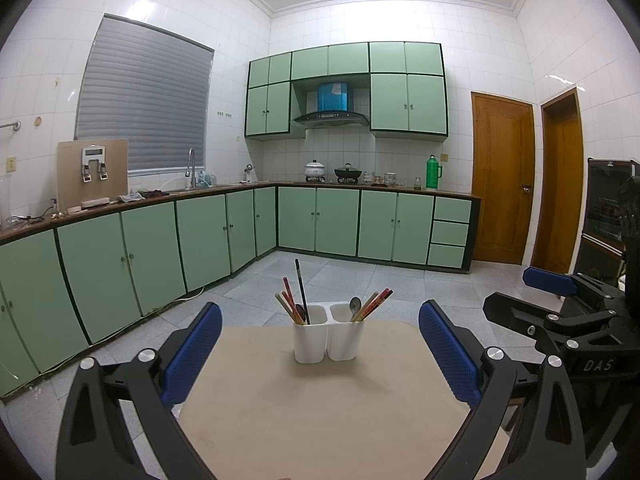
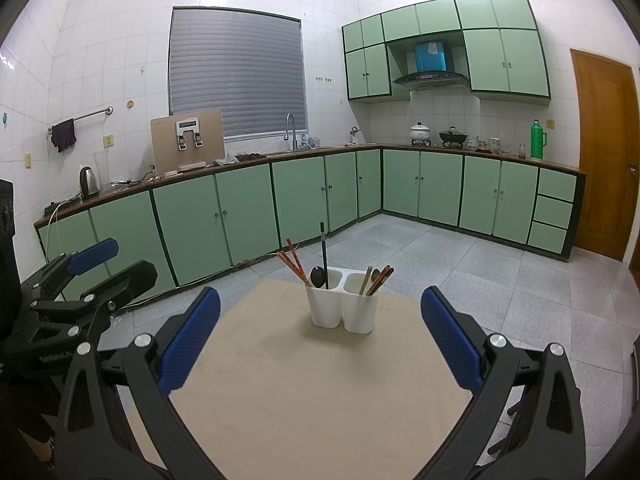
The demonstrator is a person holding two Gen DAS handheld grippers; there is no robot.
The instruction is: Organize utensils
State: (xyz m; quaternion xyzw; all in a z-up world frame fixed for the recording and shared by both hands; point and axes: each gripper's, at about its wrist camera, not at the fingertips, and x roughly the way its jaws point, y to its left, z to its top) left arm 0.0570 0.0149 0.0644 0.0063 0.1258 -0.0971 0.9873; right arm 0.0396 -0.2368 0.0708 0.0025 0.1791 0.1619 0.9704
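A white two-compartment utensil holder stands at the far end of a beige table. Its left compartment holds red and tan chopsticks, a dark spoon and a tall black utensil. Its right compartment holds a metal spoon and more chopsticks. My left gripper is open and empty, short of the holder. My right gripper is open and empty too, also short of it, and shows at the right in the left wrist view.
Green cabinets under a countertop line the left and far walls. The counter carries a water dispenser, kettle, pots and a green thermos. Grey tiled floor surrounds the table. Wooden doors are at right.
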